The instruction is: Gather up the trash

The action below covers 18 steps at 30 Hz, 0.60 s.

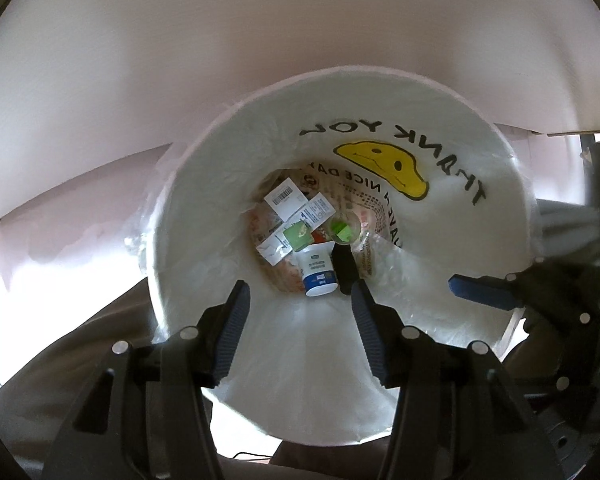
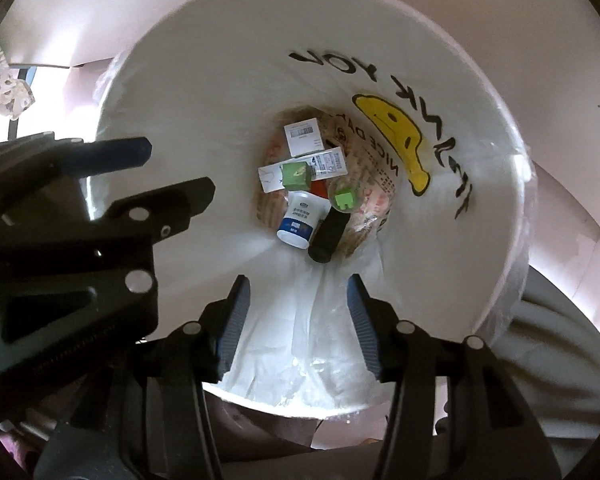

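Both views look down into a white bin point(image 1: 188, 184) point(image 2: 188, 80) lined with a smiley "thank you" bag. At its bottom lie a white and blue cup point(image 1: 318, 274) point(image 2: 298, 220), a black cylinder point(image 1: 344, 270) point(image 2: 328, 236), a green box point(image 1: 296, 234) point(image 2: 296, 176), a green-topped clear cup point(image 1: 342, 232) point(image 2: 342, 198) and white labelled cartons point(image 1: 286, 198) point(image 2: 304, 134). My left gripper point(image 1: 300, 292) is open and empty above the bin mouth. My right gripper point(image 2: 298, 284) is open and empty above it too. The right gripper shows at the right of the left wrist view point(image 1: 484, 284). The left gripper shows at the left of the right wrist view point(image 2: 168, 172).
A pale pink wall or board point(image 1: 260, 32) rises behind the bin. Brown floor point(image 1: 80, 332) lies at the left of the bin. Grey fabric point(image 2: 560, 360) lies at the right of it. A patterned cloth point(image 2: 4, 80) hangs at the far left.
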### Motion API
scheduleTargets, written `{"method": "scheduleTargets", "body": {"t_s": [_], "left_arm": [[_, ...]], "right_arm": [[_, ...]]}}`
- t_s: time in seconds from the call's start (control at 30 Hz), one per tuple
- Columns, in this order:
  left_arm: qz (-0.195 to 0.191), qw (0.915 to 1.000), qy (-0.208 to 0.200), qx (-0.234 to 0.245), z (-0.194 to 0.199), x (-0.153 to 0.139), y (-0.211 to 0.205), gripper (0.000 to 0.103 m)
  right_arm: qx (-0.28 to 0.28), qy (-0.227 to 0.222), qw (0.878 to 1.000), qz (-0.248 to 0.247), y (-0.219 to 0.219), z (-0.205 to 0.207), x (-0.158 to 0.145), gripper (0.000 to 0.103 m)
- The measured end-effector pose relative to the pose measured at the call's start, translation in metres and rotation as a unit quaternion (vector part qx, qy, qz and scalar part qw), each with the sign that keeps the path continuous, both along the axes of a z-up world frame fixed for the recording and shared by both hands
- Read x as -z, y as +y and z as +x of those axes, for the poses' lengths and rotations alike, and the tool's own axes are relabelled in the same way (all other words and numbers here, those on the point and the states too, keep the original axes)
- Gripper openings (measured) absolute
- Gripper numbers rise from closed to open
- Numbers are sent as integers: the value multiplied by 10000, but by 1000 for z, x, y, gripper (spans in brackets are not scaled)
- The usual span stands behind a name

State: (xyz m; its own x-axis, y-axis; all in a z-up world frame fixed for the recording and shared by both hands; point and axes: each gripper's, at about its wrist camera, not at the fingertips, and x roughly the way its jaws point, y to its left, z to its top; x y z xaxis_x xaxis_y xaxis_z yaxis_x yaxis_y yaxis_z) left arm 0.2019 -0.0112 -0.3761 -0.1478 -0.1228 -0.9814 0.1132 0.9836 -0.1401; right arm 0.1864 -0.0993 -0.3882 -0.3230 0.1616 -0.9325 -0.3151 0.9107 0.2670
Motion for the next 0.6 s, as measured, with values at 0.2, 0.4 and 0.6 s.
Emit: {"method": "scheduleTargets", "body": {"t_s": [0.2, 0.4, 0.6], "left_arm": [[-26, 9992, -400, 49, -14, -34, 3, 55], [299, 9906, -1316, 241, -28, -95, 8, 55], [263, 9800, -1971, -22, -42, -157, 27, 55]], "right_arm": [[26, -245, 9997, 31, -3, -5, -23, 52], [-35, -791, 9968, 134, -11, -11, -70, 52], [-161, -1475, 9886, 246, -16, -26, -129, 52]]}}
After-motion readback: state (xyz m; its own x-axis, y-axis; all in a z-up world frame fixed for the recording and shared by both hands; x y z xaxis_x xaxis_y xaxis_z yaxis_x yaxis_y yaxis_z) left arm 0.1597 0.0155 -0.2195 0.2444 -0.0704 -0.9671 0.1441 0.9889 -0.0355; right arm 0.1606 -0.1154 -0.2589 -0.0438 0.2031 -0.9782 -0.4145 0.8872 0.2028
